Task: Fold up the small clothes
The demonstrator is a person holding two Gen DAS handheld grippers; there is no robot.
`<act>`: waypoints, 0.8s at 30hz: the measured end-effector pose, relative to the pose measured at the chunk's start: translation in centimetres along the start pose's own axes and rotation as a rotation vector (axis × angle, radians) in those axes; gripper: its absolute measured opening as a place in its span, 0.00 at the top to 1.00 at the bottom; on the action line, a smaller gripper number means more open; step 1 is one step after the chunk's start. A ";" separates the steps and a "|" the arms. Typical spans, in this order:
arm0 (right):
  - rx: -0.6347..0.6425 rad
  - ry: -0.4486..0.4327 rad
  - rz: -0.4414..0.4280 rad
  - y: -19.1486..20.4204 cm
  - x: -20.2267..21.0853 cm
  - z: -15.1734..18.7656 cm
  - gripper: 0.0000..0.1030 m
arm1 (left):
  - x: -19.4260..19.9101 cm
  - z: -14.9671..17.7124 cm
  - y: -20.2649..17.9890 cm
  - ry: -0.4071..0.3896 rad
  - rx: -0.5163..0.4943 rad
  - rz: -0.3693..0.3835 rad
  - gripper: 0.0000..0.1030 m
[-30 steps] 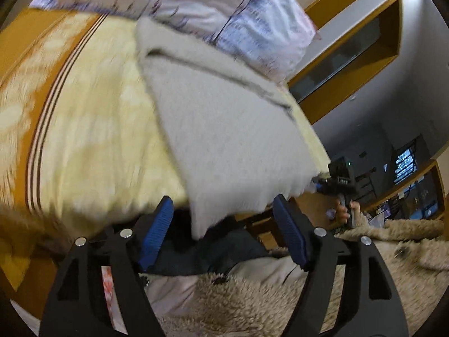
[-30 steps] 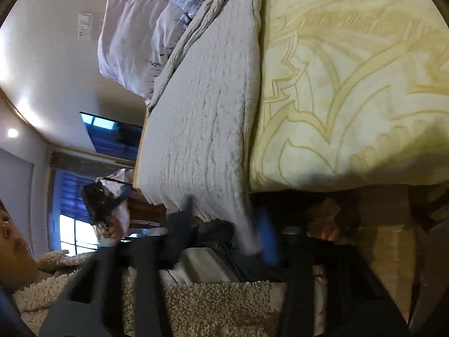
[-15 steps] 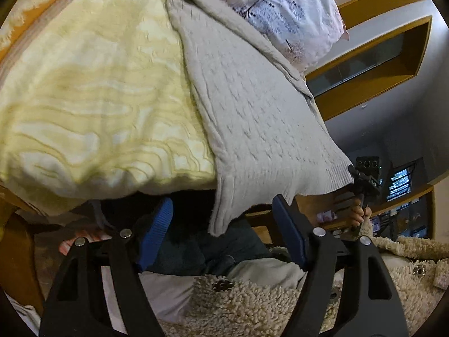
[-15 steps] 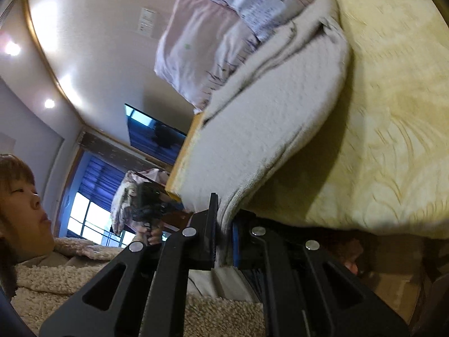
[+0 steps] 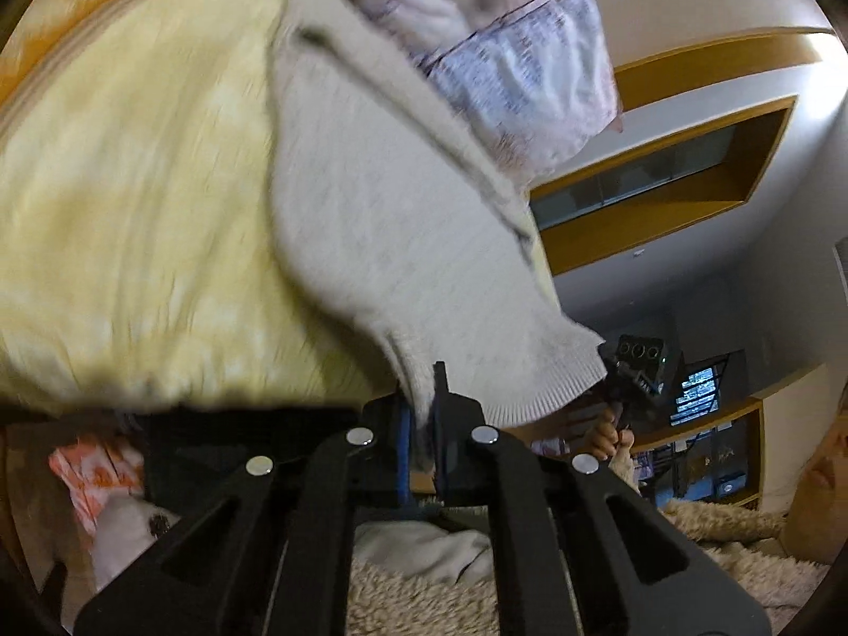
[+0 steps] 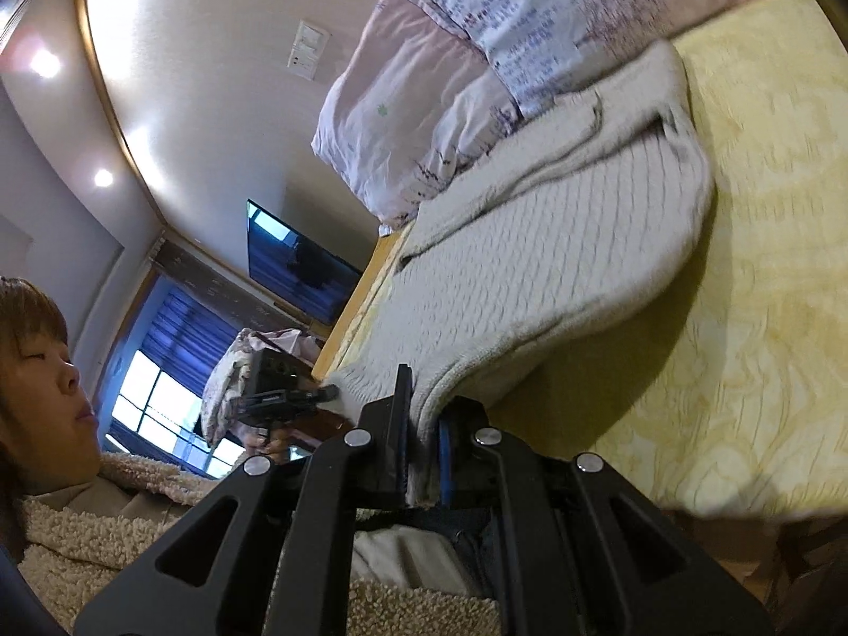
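On the bed, left to right: the yellow bedspread (image 5: 132, 201) is covering the mattress, the grey knitted sweater (image 5: 381, 222) is lying across it with its hem hanging off the near edge, and the patterned pillows (image 5: 519, 63) are sitting at the far end.
Left claw: the left claw (image 5: 421, 413) is clenching one corner of the sweater's ribbed hem, with knit bunching between the blue pads.
Right claw: the right claw (image 6: 424, 450) is gripping the opposite hem corner, its pads pressing on a thick roll of fabric.
Sweater's place: most of the sweater is resting on the bedspread, its far end touching the pillows, while the near hem is lifting off the bed between the two claws.
How it handles: the sweater is looking soft, limp and fairly light; it is sagging between the grips, so it will probably drape and stretch rather than hold a crease.
Where to hold: the ribbed hem corners are seeming the soundest places, since the rib is thicker and less likely to slip out.
Risk: the loose knit is likely to drag on the bedspread and bunch if pulled unevenly.
Containers: no basket, box or drawer is showing in either view.
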State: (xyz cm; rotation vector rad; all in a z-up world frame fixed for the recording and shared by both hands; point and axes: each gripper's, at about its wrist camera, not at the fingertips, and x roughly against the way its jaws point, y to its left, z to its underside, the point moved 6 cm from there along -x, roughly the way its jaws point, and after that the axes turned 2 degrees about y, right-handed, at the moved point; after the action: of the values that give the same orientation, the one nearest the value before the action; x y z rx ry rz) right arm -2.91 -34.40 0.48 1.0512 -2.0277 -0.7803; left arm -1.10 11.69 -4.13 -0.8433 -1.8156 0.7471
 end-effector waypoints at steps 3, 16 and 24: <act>0.042 -0.055 0.023 0.8 0.1 -2.2 0.92 | 1.5 -2.9 -1.3 -0.075 -0.038 -0.014 0.94; 0.150 -0.264 0.272 -0.8 -0.7 -12.0 0.92 | 0.7 -17.6 -3.9 -0.273 -0.114 -0.141 0.94; 0.108 -0.301 0.424 -4.8 -4.1 -18.5 0.92 | -1.8 -25.4 -4.6 -0.305 -0.139 -0.200 0.94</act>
State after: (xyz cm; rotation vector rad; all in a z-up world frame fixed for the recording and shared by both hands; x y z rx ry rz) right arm 15.68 -36.64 5.94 0.5457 -2.4596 -0.6357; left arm 22.03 10.76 7.50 -0.6484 -2.2082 0.6518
